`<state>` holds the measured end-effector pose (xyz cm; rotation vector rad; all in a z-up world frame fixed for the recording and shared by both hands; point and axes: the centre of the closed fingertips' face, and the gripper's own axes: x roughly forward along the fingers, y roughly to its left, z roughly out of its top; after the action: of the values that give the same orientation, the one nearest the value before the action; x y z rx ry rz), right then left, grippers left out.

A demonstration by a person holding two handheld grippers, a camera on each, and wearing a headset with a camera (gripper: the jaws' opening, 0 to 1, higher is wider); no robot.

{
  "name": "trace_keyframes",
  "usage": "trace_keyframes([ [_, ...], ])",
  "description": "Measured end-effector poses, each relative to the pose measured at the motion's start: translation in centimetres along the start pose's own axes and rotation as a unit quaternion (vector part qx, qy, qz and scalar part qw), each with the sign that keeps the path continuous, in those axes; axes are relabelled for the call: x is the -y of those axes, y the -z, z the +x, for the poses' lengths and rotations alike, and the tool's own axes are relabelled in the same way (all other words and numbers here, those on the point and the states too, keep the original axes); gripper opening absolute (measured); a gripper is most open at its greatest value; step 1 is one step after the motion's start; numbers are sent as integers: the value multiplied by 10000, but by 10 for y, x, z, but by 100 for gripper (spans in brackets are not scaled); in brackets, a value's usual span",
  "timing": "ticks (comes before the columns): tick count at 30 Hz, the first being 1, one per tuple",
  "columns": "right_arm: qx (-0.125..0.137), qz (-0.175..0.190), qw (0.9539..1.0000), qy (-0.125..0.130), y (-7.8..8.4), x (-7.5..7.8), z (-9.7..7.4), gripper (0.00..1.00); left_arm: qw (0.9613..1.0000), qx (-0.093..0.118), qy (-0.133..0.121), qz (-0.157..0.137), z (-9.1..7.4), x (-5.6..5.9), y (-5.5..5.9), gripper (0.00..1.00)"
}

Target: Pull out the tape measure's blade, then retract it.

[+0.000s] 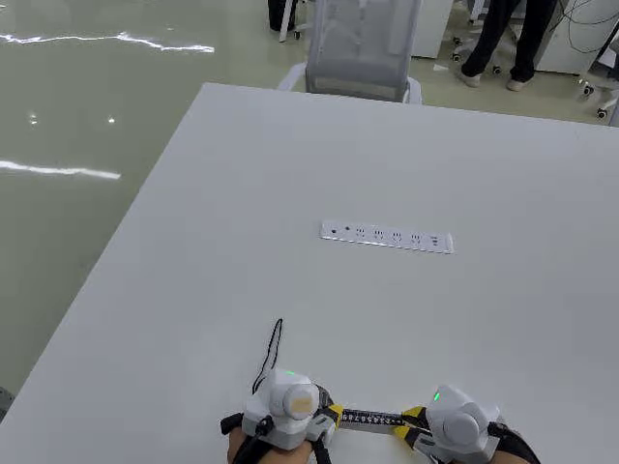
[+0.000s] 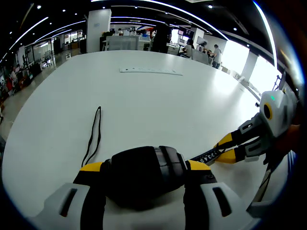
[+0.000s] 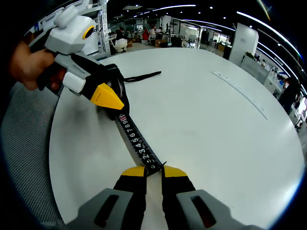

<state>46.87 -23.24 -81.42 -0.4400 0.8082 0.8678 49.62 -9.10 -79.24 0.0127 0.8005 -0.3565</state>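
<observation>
1. The left tongs [image 2: 145, 166] clamp the black tape measure [image 2: 144, 187] by its case.
2. The right tongs [image 3: 154, 170] pinch the tip of its blade [image 3: 136, 141] — a short length is out.
3. The tape measure is well apart from the power strip [image 1: 387, 236], on its near side — over the white surface [image 1: 290, 174].

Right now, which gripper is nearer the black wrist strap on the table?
Left. The left gripper, shut on the tape measure case, sits beside the strap; the right gripper is farther off, pinching the blade's tip.
</observation>
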Motion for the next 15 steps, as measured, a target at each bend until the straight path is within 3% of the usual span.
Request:
trace_keyframes([
  [15, 4, -24, 10000, -16, -6, -5, 4, 11, 10000, -4, 19, 6, 0, 0, 0, 63],
])
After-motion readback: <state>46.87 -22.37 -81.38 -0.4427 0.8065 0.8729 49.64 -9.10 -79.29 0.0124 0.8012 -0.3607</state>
